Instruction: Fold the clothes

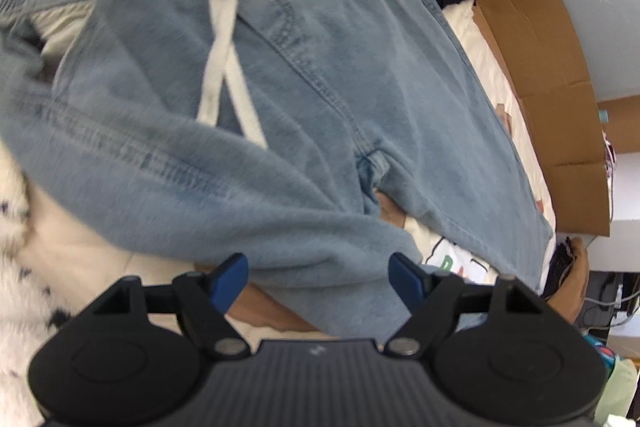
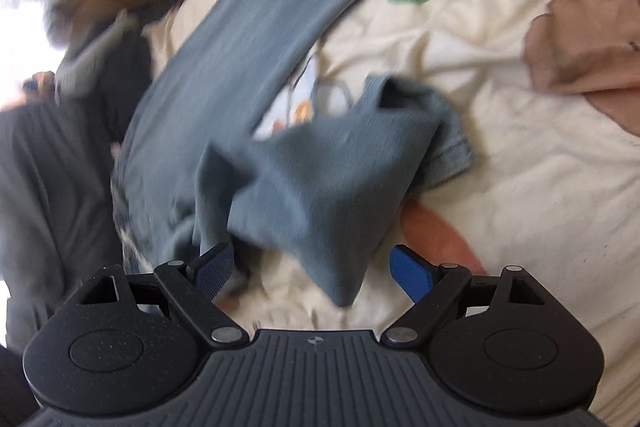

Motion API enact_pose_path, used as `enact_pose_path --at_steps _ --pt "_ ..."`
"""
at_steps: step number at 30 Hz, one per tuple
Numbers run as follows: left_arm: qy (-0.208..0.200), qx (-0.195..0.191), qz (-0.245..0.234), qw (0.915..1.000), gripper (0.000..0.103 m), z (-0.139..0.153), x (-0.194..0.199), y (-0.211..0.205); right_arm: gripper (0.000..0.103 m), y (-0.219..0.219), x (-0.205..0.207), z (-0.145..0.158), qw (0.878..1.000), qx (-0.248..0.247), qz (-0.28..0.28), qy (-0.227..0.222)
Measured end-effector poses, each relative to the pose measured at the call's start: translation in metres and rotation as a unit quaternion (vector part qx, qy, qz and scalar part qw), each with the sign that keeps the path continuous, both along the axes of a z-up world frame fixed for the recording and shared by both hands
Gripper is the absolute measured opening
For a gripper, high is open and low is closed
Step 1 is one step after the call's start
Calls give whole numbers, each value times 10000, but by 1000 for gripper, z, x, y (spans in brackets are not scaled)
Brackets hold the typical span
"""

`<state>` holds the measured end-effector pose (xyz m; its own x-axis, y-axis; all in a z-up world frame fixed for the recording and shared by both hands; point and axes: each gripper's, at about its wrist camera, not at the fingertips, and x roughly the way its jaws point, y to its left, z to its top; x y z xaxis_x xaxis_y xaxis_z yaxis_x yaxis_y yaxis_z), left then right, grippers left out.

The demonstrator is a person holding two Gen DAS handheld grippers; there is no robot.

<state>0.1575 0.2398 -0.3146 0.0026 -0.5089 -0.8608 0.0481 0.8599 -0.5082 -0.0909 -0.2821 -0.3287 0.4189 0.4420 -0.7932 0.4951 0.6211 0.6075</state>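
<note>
Both tongs gape just above the denim trousers.

My left wrist camera looks steeply down, close over the denim pants near their waistband. My right looks down near a leg end; both share the cream bedsheet.

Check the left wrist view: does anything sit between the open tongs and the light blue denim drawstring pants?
Nothing visible does. The left tongs stand open directly over the light blue denim drawstring pants, with only pants fabric between the blue fingertips.
</note>
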Motion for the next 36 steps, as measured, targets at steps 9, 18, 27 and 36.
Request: enact_pose_path --at_steps 9,18,27,36 --pt "-88 150 399 9991 79 8 -8 37 90 -44 17 -28 9944 108 -913 515" --pt "-238 103 1197 9925 79 11 -8 60 82 -46 30 -64 9861 566 -1193 1011" --pt "36 202 2331 9722 76 -18 0 41 11 -43 33 -58 9902 550 -1035 757" --pt "-92 676 2490 9661 8 -25 16 35 6 -49 51 -6 9971 124 -751 -42"
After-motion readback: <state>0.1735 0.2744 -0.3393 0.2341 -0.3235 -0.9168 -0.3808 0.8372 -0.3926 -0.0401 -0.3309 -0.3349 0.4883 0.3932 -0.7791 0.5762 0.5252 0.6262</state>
